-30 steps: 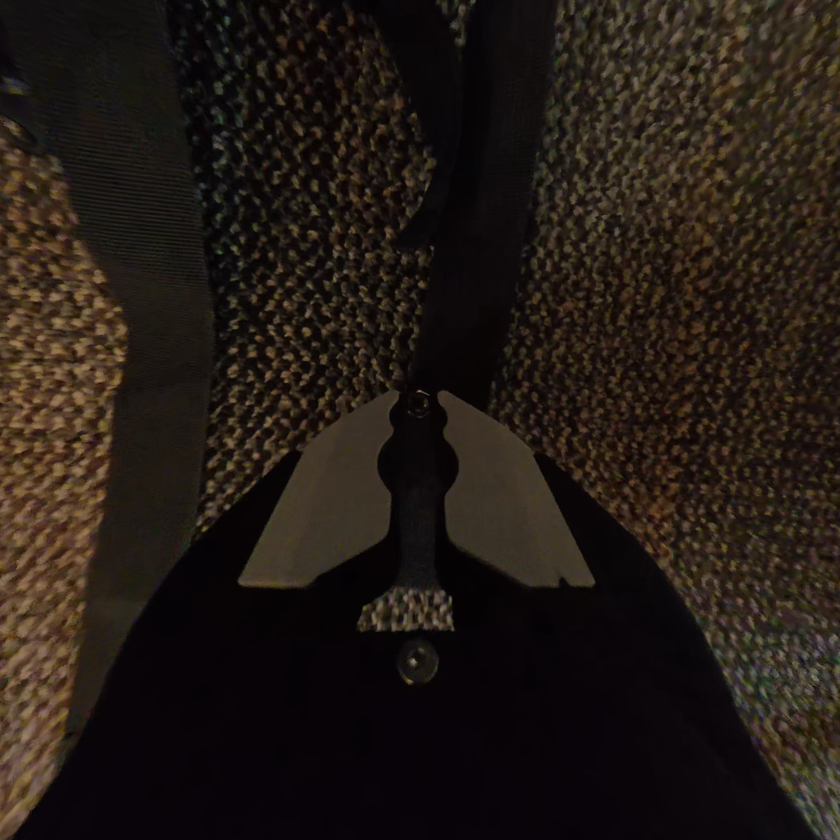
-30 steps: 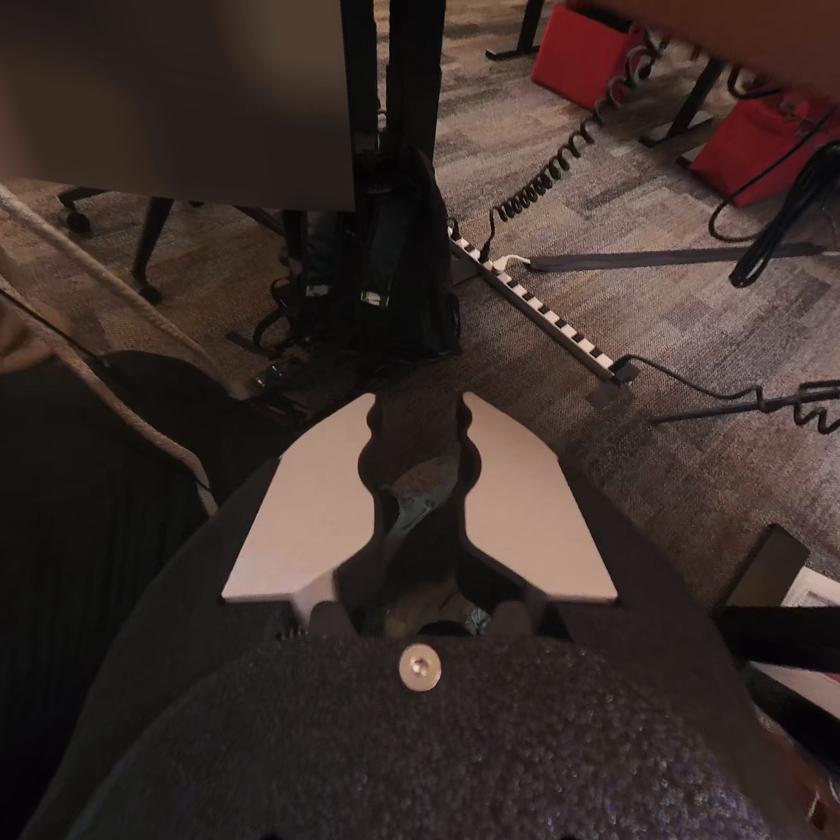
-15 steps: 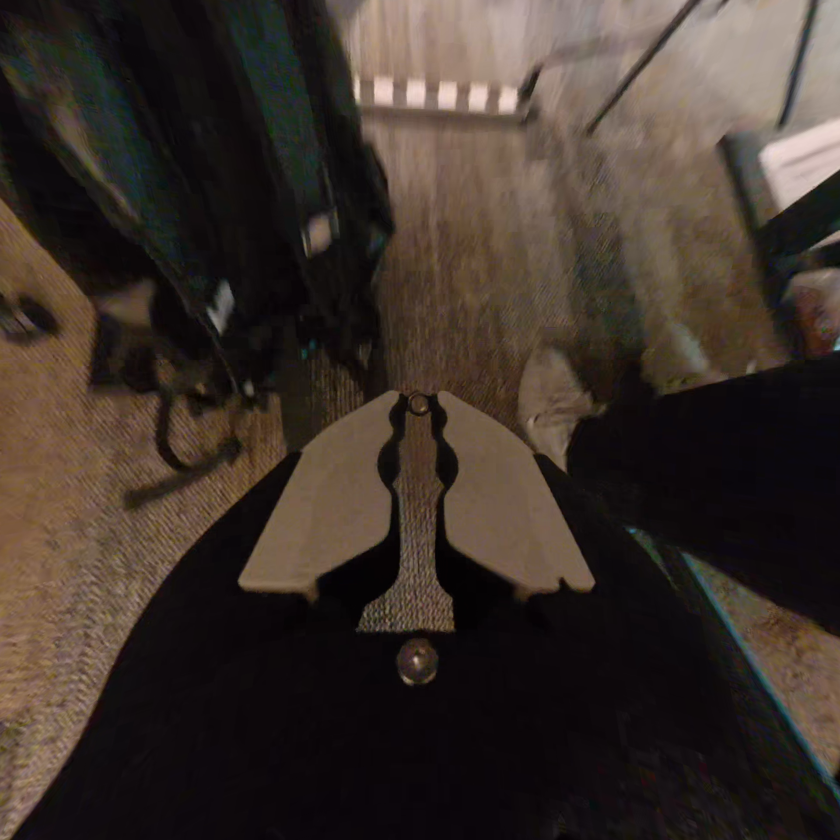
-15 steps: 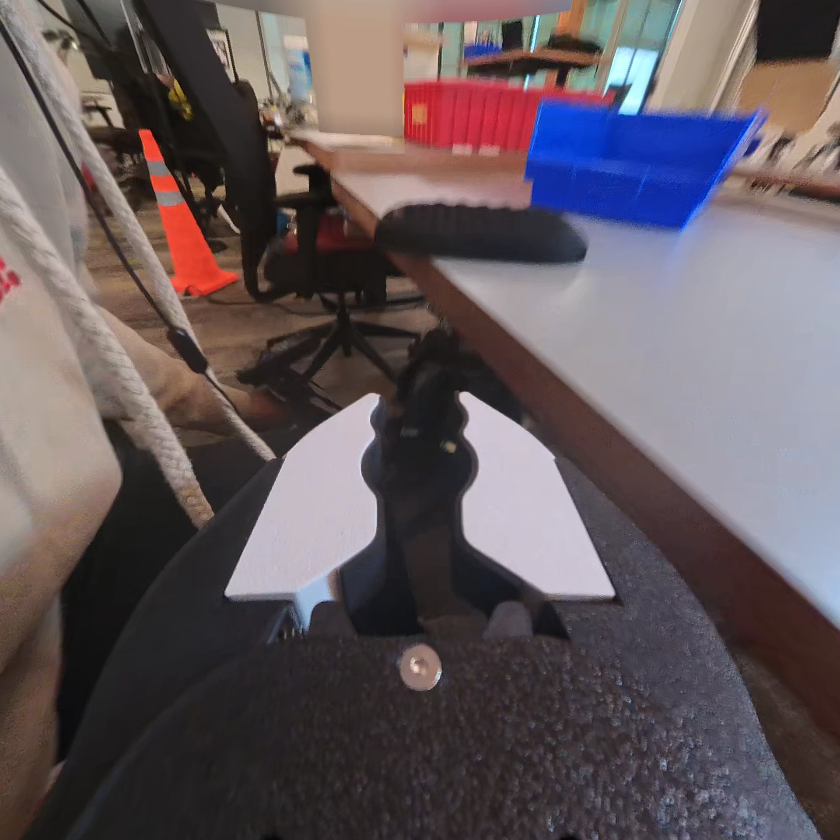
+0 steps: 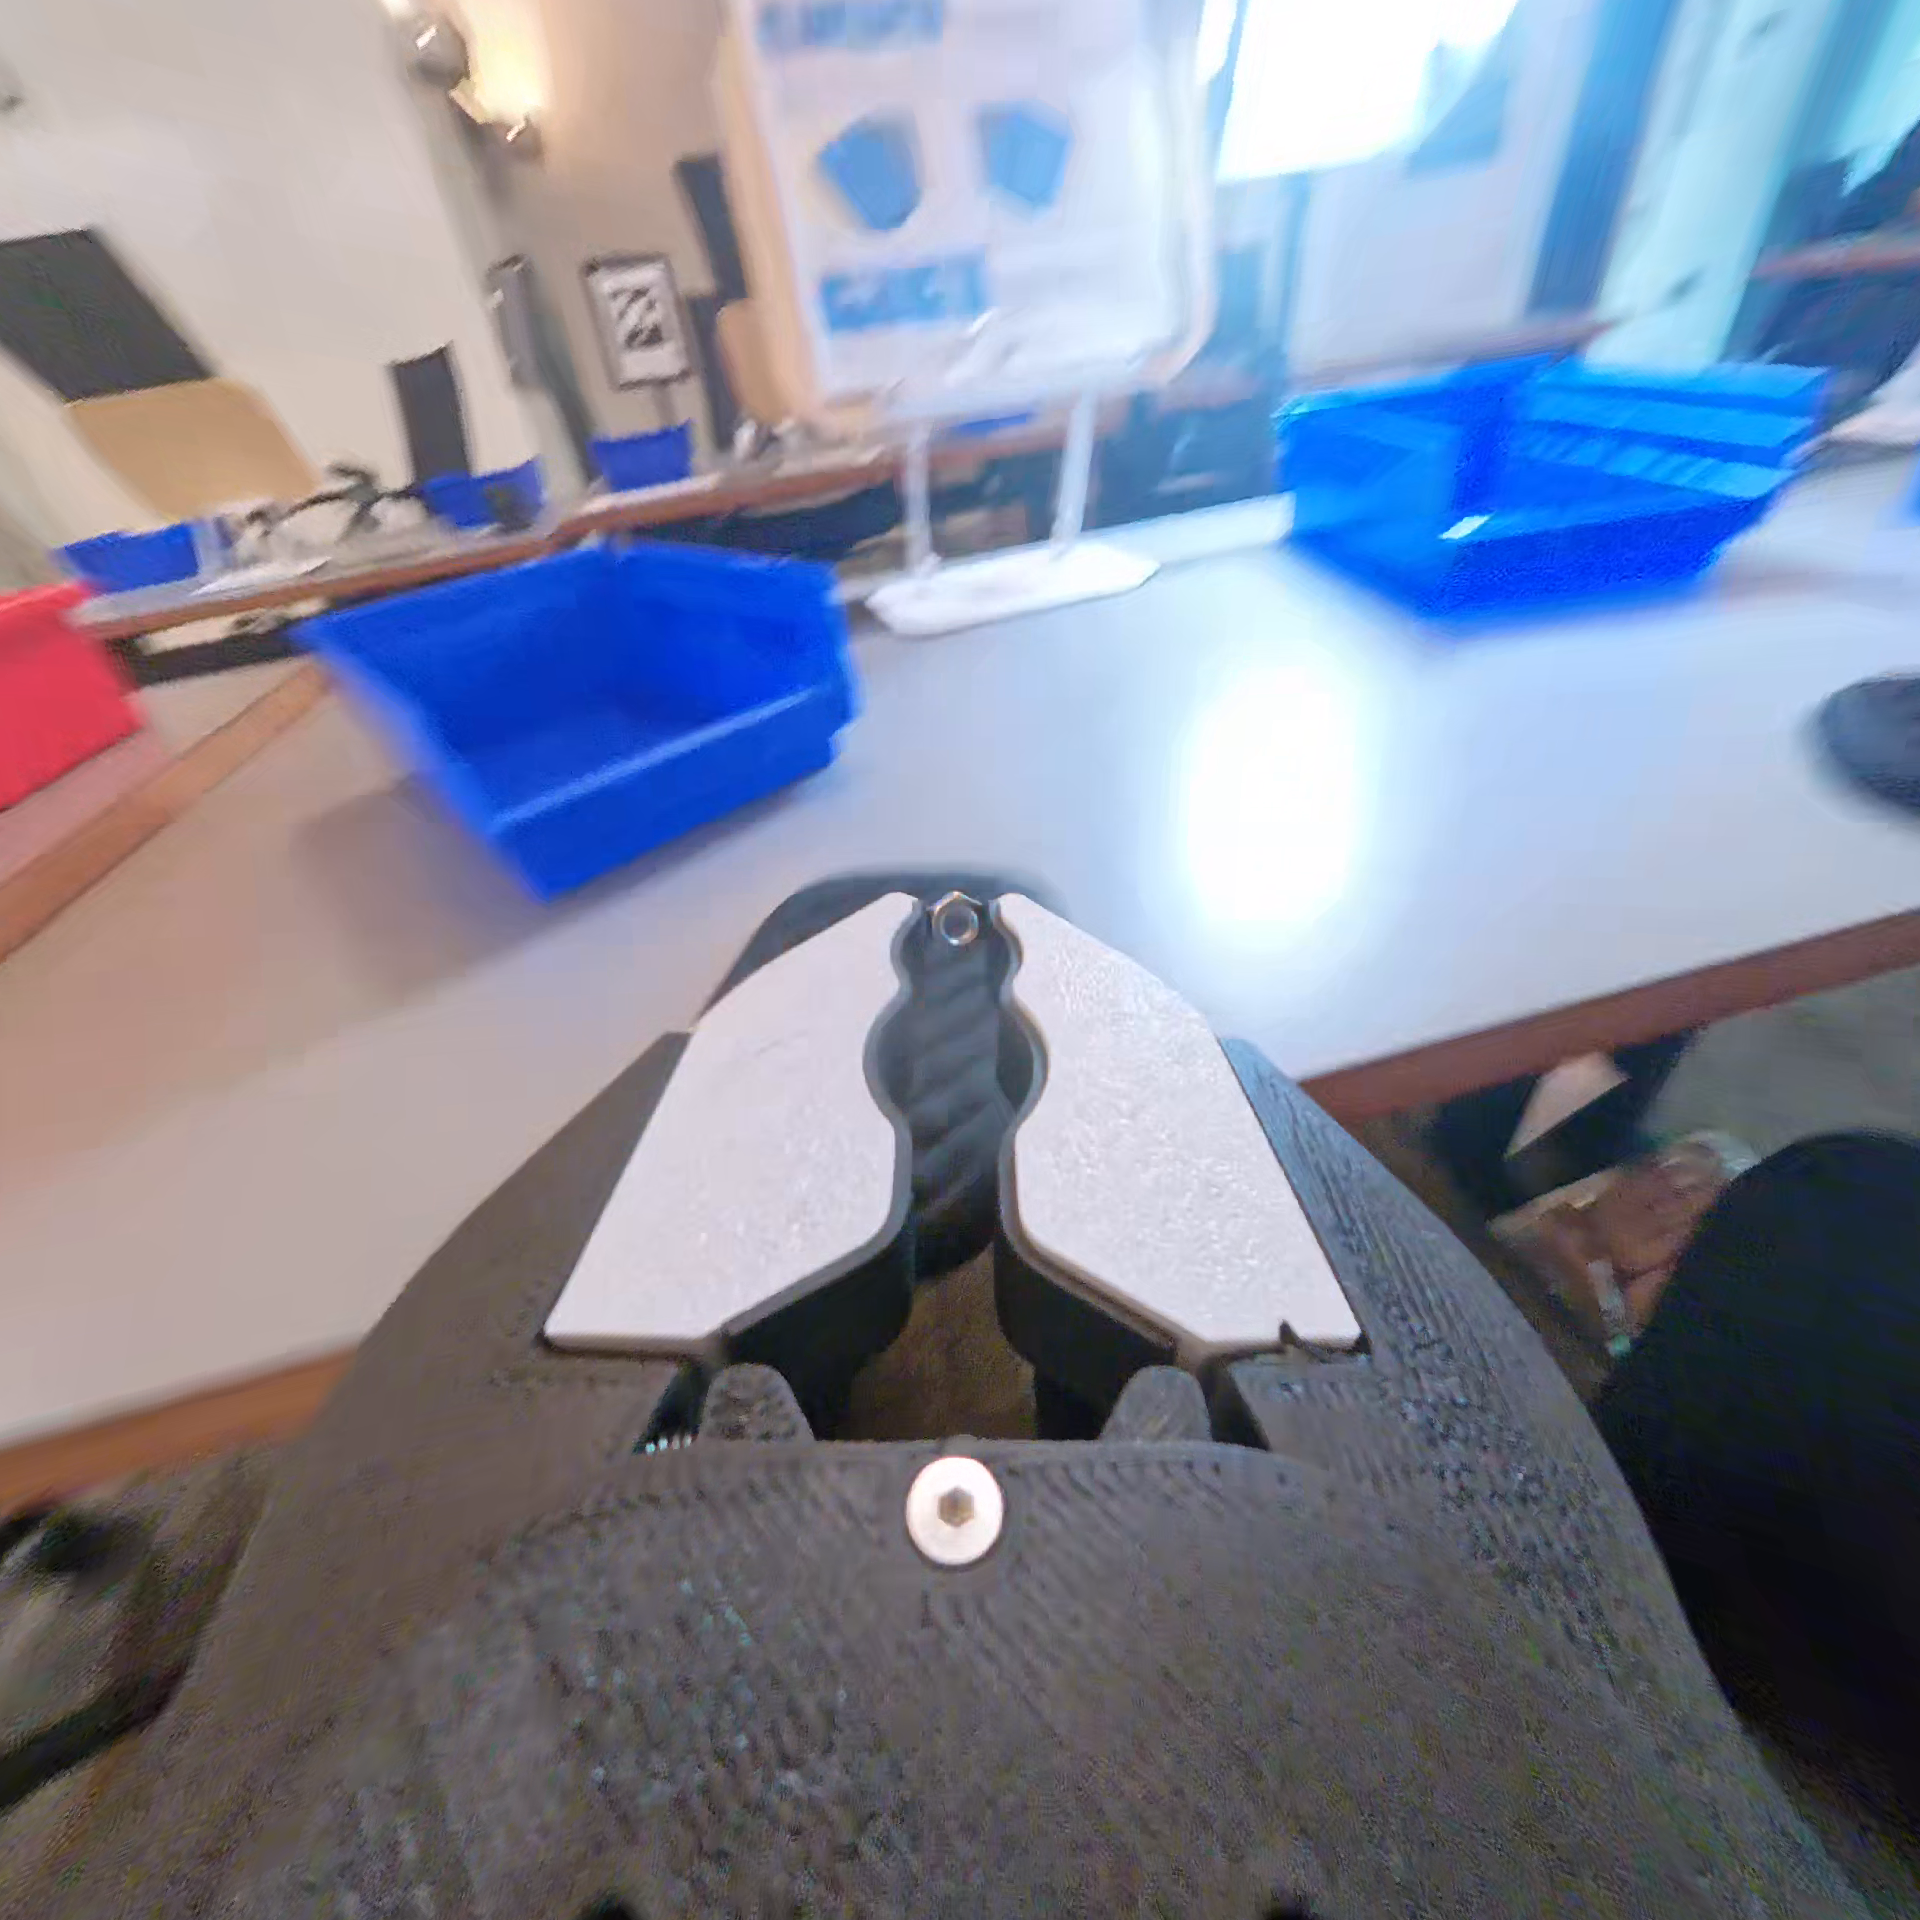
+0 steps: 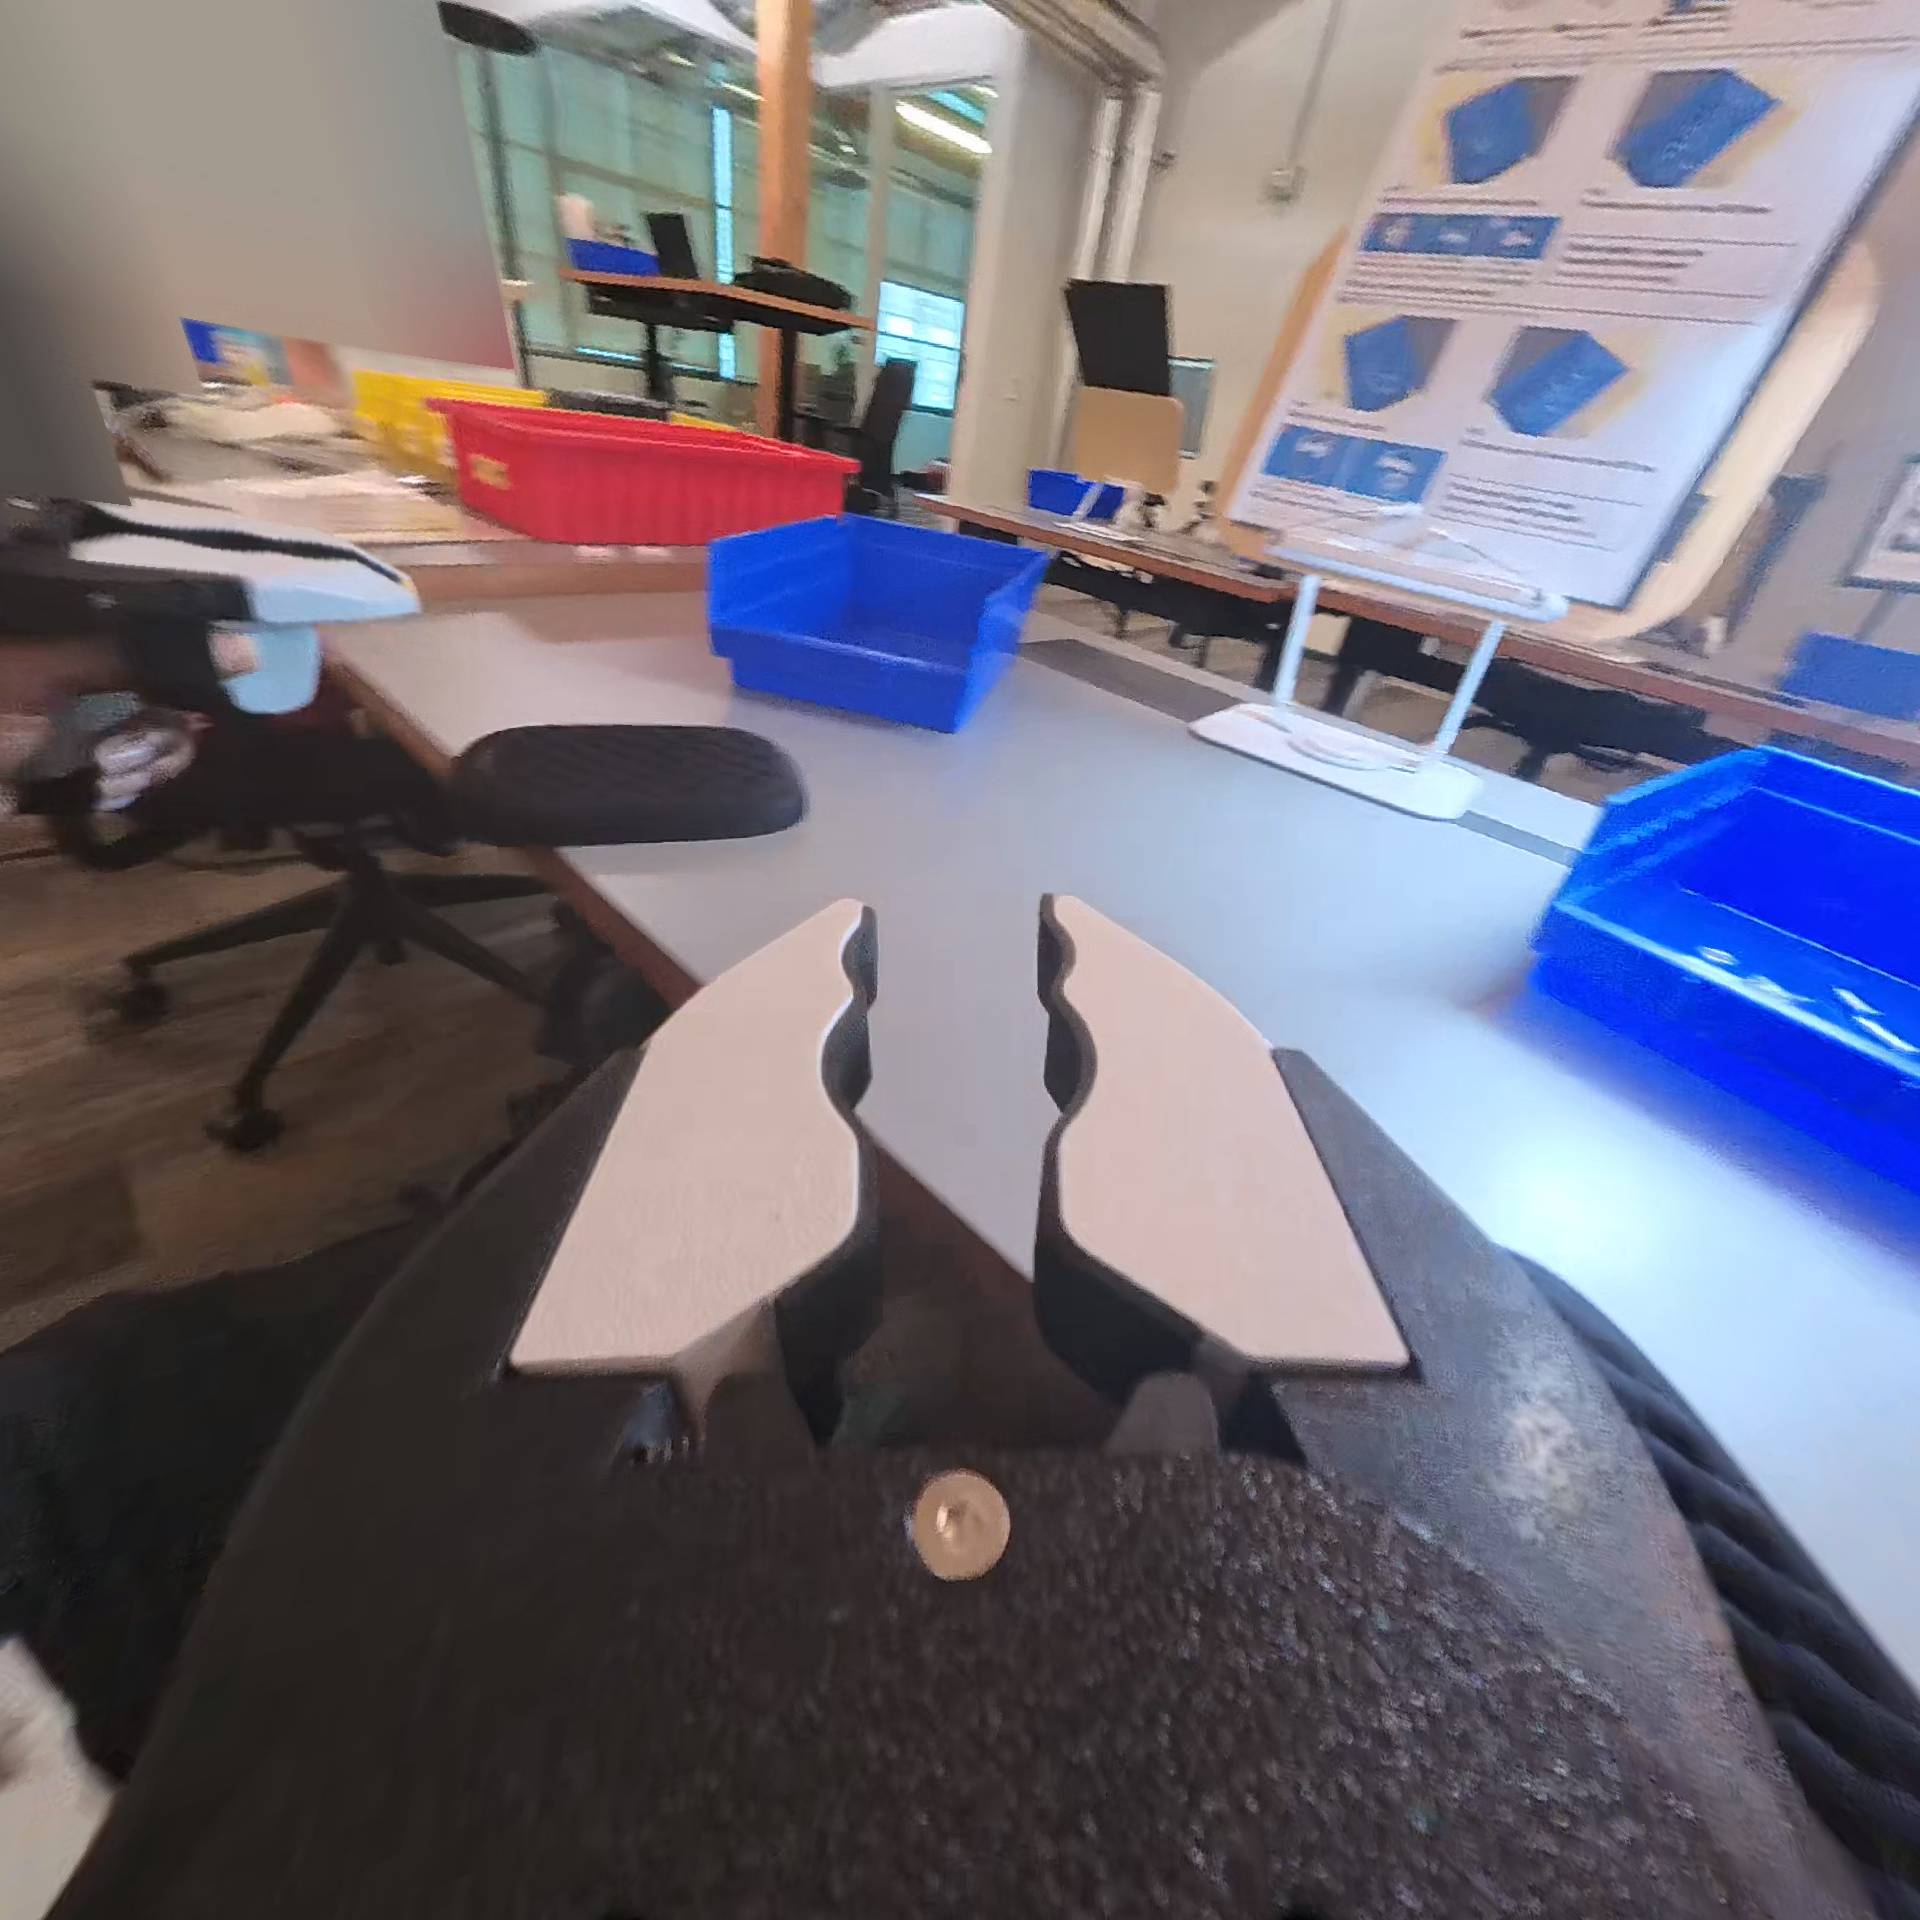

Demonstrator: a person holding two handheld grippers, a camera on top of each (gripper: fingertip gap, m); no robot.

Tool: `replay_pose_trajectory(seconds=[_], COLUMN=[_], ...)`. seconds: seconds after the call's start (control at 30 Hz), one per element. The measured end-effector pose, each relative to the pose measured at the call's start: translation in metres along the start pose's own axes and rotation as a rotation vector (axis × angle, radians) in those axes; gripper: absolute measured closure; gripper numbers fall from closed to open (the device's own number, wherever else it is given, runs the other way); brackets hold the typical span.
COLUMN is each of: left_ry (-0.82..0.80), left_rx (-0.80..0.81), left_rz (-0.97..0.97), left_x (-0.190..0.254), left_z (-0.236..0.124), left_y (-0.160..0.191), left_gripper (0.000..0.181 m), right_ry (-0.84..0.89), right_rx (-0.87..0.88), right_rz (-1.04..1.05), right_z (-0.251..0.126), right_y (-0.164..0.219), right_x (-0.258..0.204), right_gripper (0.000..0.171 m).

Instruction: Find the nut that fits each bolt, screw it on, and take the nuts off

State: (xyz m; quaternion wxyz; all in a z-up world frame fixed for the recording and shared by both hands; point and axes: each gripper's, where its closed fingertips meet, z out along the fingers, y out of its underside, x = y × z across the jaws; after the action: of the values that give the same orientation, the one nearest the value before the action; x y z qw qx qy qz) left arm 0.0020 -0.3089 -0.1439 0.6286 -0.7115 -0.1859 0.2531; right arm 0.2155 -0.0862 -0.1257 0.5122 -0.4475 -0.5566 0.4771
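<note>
My left gripper (image 5: pixel 958 925) is shut on a small silver nut (image 5: pixel 958 921), pinched at the very fingertips and held low over the near edge of the grey table (image 5: pixel 1091 748). My right gripper (image 6: pixel 956 935) is open and empty, just above the table's near edge (image 6: pixel 1195 831). A blue bin (image 6: pixel 1756 935) at the right holds some small metal pieces, too blurred to tell apart. No bolt shows clearly. The left gripper also seems to show at the far left of the right wrist view (image 6: pixel 239 587).
A second blue bin (image 5: pixel 613 707) (image 6: pixel 873 623) stands farther back on the table. A white sign stand (image 6: pixel 1371 748) is behind. A black chair armrest (image 6: pixel 623 779) juts over the table's left edge. A red bin (image 6: pixel 644 478) sits on another table. A person's leg (image 5: pixel 1787 1403) is lower right. The grippers' ends are close to 30 cm from one another.
Both grippers have swung up from the carpeted floor under the table to table height. The left gripper still holds the nut. The right gripper stays open.
</note>
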Motion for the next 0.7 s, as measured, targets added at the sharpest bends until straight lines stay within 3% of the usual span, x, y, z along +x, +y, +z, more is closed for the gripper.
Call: replay_pose_trajectory(seconds=[0.13, 0.27, 0.47, 0.57, 0.7], left_ry=[0.164, 0.32, 0.611, 0.673, 0.649], left_rx=[0.12, 0.148, 0.086, 0.074, 0.067], left_rz=[-0.018, 0.005, 0.172, 0.183, 0.116], left_x=[0.069, 0.107, 0.167, 0.193, 0.197], left_z=[0.049, 0.123, 0.265, 0.326, 0.361], left_y=[-0.066, -0.1, -0.108, -0.113, -0.117], left_gripper=[0.171, 0.17, 0.171, 0.171, 0.171], right_ry=[0.142, 0.19, 0.232, 0.27, 0.224], right_rx=[0.014, 0.009, -0.024, -0.06, -0.1], right_rz=[0.002, -0.016, -0.061, -0.048, 0.013], right_z=[0.012, 0.039, 0.09, 0.107, 0.121], right_y=[-0.017, -0.027, -0.008, 0.011, 0.021], right_x=[0.054, 0.11, 0.228, 0.276, 0.295], right_gripper=[0.14, 0.139, 0.138, 0.136, 0.134])
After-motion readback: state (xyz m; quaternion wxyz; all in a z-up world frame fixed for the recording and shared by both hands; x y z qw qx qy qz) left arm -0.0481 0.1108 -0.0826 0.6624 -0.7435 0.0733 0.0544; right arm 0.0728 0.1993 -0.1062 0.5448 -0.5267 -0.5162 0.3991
